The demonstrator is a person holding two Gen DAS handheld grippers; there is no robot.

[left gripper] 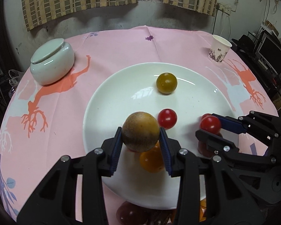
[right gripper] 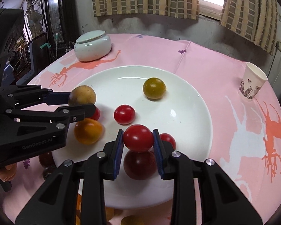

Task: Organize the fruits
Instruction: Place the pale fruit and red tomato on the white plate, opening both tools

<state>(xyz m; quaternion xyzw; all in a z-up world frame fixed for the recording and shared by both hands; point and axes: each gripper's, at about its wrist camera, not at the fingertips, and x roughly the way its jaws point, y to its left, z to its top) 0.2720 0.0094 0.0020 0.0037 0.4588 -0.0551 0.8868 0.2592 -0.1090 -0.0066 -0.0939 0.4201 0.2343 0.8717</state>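
Brown fruit (left gripper: 140,134) clamped in left gripper (left gripper: 140,140), red tomato (right gripper: 138,137) clamped in right gripper (right gripper: 138,142), both above white plate (right gripper: 187,97)

we see a tabletop (left gripper: 121,43) covered by a pink cloth (left gripper: 69,131) printed with orange and pale deer. directly on it rest a wide white plate (left gripper: 106,101) near the middle, a lidded pale ceramic jar (left gripper: 52,63) at the far left, and a patterned paper cup (left gripper: 219,48) at the far right, well apart from the jar.
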